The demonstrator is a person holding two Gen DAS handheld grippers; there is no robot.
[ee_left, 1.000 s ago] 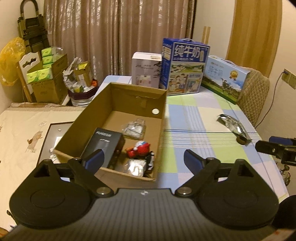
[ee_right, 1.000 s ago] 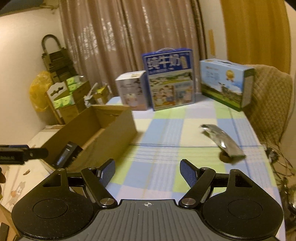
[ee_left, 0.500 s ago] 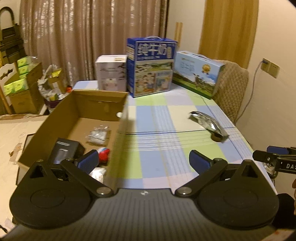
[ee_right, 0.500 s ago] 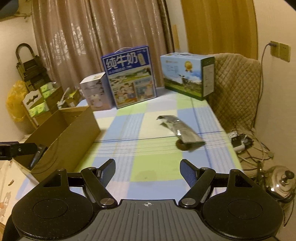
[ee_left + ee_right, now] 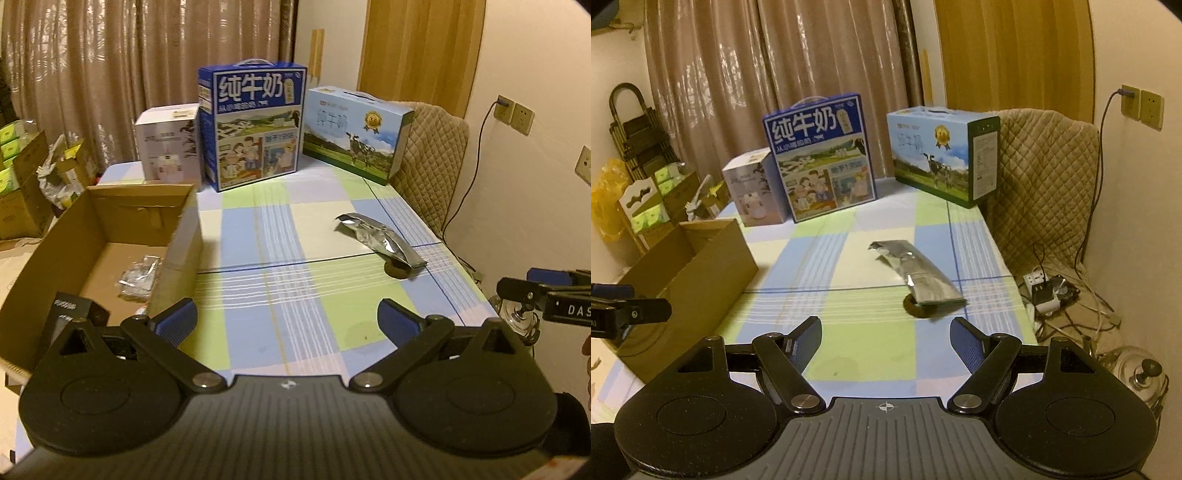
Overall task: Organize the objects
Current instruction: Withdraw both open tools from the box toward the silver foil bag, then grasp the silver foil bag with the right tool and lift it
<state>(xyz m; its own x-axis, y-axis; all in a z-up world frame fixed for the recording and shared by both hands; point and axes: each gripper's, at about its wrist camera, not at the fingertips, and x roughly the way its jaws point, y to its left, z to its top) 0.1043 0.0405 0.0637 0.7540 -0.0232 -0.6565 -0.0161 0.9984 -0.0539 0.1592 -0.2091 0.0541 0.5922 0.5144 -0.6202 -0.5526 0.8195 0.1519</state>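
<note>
A silver foil pouch lies on the checked tablecloth, its near end resting on a small dark round thing. My right gripper hangs open just short of the pouch, nothing between its fingers. My left gripper is wide open over the cloth, left of the pouch and beside the open cardboard box. Inside that box lie a black packet and a clear plastic bag. Each gripper's tip shows at the edge of the other's view.
At the table's far end stand a white carton, a tall blue milk case and a lower blue milk case. A quilted chair sits at the right edge, with cables and a kettle on the floor.
Both grippers have swung to the right, away from the cardboard box and towards the foil pouch. The left gripper's jaws have spread a little wider. The pouch and box have not moved.
</note>
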